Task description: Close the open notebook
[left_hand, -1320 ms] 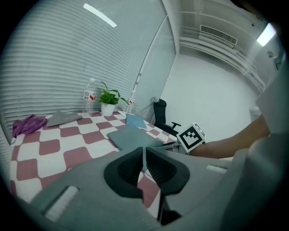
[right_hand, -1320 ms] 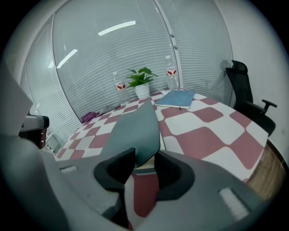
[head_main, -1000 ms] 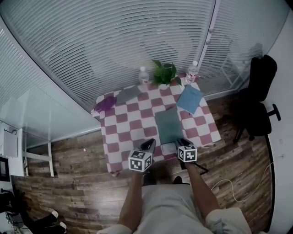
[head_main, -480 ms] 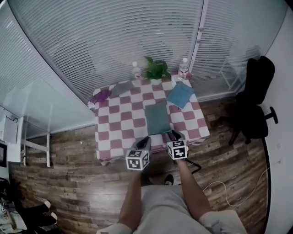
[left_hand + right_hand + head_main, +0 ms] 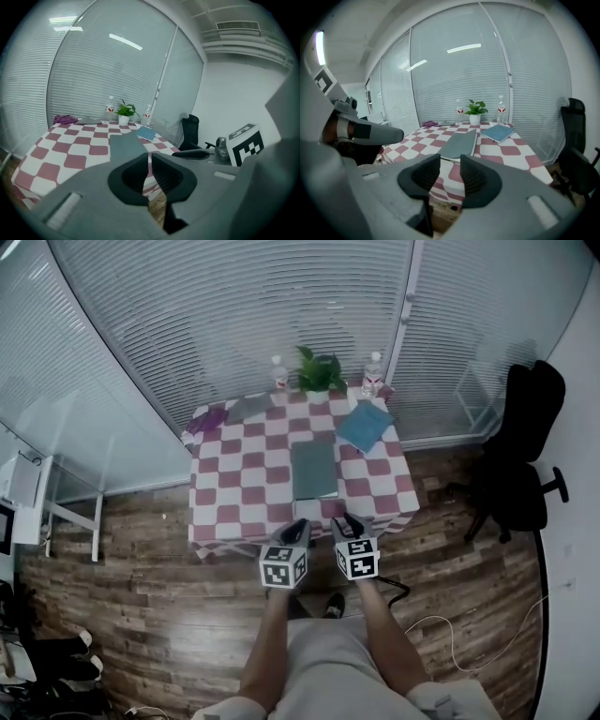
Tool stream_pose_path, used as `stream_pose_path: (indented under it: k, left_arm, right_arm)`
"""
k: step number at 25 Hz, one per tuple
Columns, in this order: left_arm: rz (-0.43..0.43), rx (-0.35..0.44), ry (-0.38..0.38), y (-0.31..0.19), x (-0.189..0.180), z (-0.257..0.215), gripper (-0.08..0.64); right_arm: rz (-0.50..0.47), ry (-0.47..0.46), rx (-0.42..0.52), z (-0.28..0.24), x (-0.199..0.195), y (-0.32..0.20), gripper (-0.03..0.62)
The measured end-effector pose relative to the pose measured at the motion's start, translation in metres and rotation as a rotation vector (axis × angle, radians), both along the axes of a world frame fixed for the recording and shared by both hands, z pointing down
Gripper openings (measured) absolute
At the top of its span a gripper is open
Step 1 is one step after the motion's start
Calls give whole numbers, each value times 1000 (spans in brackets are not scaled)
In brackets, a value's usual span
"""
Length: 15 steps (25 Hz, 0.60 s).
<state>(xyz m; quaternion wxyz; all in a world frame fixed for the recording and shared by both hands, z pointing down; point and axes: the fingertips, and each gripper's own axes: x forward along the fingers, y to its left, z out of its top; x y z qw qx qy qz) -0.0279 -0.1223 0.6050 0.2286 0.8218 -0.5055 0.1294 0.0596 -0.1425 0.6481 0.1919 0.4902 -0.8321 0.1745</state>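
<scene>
A grey-green notebook (image 5: 313, 470) lies closed and flat in the middle of the red-and-white checked table (image 5: 234, 493); it also shows in the left gripper view (image 5: 125, 143) and the right gripper view (image 5: 461, 143). Both grippers hang side by side over the wooden floor, short of the table's front edge, touching nothing. My left gripper (image 5: 298, 529) (image 5: 148, 158) has its jaws almost together with nothing between them. My right gripper (image 5: 345, 521) (image 5: 450, 163) stands open and empty.
A blue notebook (image 5: 364, 426) lies at the table's back right. A potted plant (image 5: 319, 371), two bottles (image 5: 278, 371), a purple cloth (image 5: 206, 420) and a grey item (image 5: 248, 407) line the far edge by the blinds. A black office chair (image 5: 525, 446) stands right.
The person has stepped back from the table. Both grippers, which were over the table's front edge, now hang over the floor, and the table looks smaller and farther away.
</scene>
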Motion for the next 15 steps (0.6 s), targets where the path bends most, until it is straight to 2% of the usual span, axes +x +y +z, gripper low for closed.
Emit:
stream_pose_path:
  k: [3, 8, 9, 12, 15]
  left_arm:
    - [9, 12, -20, 23, 10, 1, 29]
    - [-29, 5, -15, 23, -1, 1, 29]
    - [-33, 3, -13, 22, -3, 1, 31]
    - [-33, -5, -18, 27, -3, 3, 31]
    - [-27, -15, -27, 29, -2, 9, 31]
  right_arm:
    - [-41, 18, 27, 1, 5, 25, 137]
    - [-62, 38, 55, -3, 9, 26, 133]
    - [-58, 40, 58, -4, 11, 25, 101]
    - [-47, 36, 57, -2, 16, 29, 95]
    - [-35, 29, 56, 1, 20, 28, 54]
